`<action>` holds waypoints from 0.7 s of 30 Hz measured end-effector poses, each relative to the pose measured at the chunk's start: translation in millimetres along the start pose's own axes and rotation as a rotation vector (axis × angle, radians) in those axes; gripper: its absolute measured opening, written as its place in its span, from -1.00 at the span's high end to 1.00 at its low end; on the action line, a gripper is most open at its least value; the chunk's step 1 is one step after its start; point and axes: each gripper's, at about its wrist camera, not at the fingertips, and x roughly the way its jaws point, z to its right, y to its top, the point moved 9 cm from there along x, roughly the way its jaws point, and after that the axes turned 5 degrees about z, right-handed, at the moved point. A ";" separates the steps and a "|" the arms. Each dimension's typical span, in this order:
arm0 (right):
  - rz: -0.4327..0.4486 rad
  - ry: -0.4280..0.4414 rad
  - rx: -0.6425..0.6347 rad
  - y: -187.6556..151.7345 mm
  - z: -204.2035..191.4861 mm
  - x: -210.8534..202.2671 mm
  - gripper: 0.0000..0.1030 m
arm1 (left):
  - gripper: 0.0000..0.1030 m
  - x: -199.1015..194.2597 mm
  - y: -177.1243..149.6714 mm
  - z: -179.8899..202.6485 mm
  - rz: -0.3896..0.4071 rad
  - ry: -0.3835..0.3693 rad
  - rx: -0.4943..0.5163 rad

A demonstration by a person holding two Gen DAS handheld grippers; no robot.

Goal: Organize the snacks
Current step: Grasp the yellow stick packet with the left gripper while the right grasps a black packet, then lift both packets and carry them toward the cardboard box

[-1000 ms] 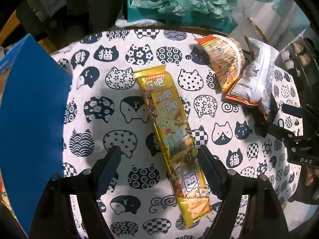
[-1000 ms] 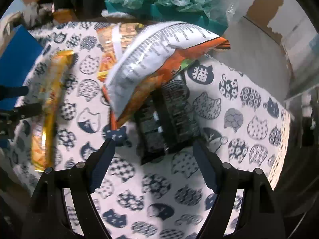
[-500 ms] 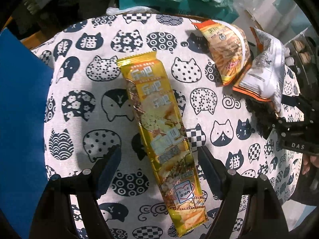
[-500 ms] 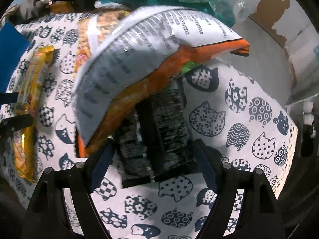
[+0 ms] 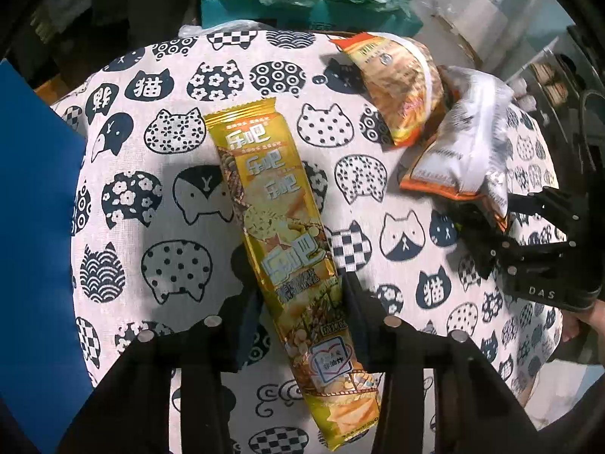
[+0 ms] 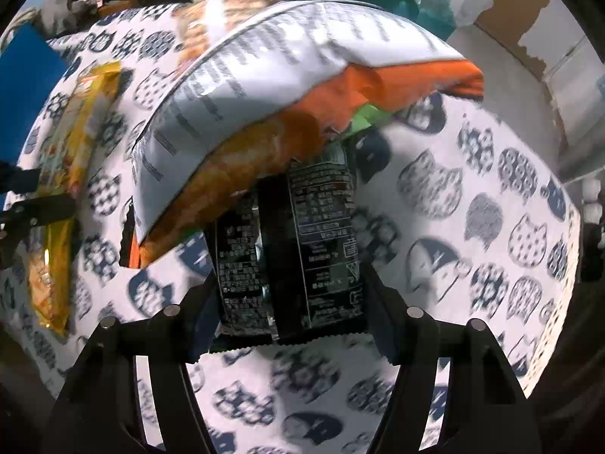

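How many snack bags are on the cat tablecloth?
4: a long yellow pack between the left gripper's closing jaws, an orange bag, a white-and-orange bag, and a black pack partly underneath it. More could be hidden.

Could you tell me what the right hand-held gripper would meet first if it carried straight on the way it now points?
Most likely the black snack packet, which already lies between the closing jaws of the right hand-held gripper; the cat-print cloth lies just beneath.
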 end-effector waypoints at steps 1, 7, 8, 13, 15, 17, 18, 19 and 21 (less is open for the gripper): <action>-0.006 0.001 -0.001 -3.9 -2.6 0.0 -0.31 | 0.25 -0.7 -2.1 0.4 0.000 -0.003 0.003; -0.053 -0.013 -0.004 -39.7 -23.9 -6.7 -0.30 | 0.38 -8.9 -22.0 1.4 -0.004 -0.002 0.050; -0.065 -0.024 -0.001 -47.7 -27.3 -8.4 -0.30 | 0.39 -10.1 -25.9 1.9 -0.006 0.001 0.059; -0.090 -0.097 0.002 -76.3 -24.1 -21.0 -0.29 | 0.40 -15.7 -41.6 1.6 -0.017 0.016 0.080; -0.087 -0.099 0.029 -86.3 -27.9 -24.4 -0.29 | 0.40 -19.0 -41.3 4.1 -0.018 0.014 0.083; -0.080 -0.077 0.052 -99.8 -30.0 -36.4 -0.28 | 0.40 -25.3 -48.2 7.9 -0.016 0.012 0.093; -0.072 -0.069 0.060 -105.0 -34.8 -42.8 -0.28 | 0.40 -27.9 -50.8 8.8 -0.014 0.011 0.096; -0.065 -0.061 0.063 -107.3 -37.3 -46.2 -0.28 | 0.40 -32.0 -54.0 10.8 -0.012 0.007 0.101; -0.050 -0.046 0.069 -112.2 -39.2 -59.8 -0.28 | 0.40 -39.3 -56.9 12.6 -0.007 -0.001 0.105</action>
